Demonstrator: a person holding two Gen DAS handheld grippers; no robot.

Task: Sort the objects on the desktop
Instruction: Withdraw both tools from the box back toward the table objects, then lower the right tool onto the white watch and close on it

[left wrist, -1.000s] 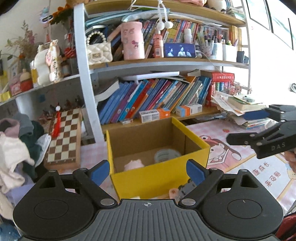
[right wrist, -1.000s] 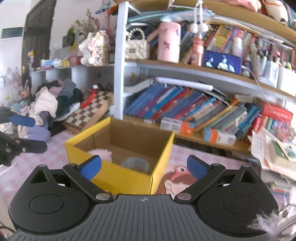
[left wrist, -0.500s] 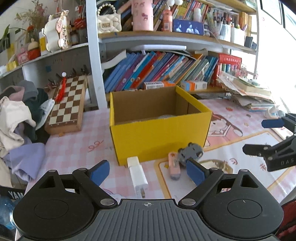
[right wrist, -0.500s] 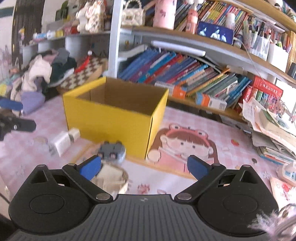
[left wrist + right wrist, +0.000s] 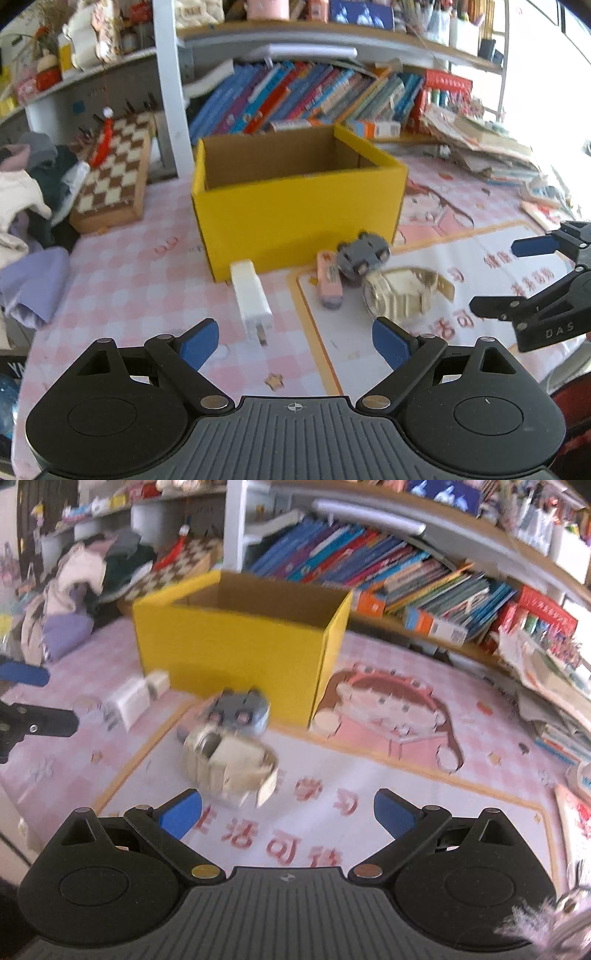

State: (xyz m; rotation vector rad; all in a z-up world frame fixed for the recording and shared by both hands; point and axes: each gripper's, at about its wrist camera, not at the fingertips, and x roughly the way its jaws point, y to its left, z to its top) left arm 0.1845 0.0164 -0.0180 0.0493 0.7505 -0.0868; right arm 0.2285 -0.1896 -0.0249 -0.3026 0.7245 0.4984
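I hold both my left gripper and right gripper with jaws spread wide and empty above the pink checked worktop, since the white plug-in charger block, grey toy car and tape roll lie loose just before the open yellow cardboard box meant to take them

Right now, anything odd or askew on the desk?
Yes. The tape roll beside the toy car has a torn loose end sticking out. The white charger lies flat, prongs toward the left gripper.
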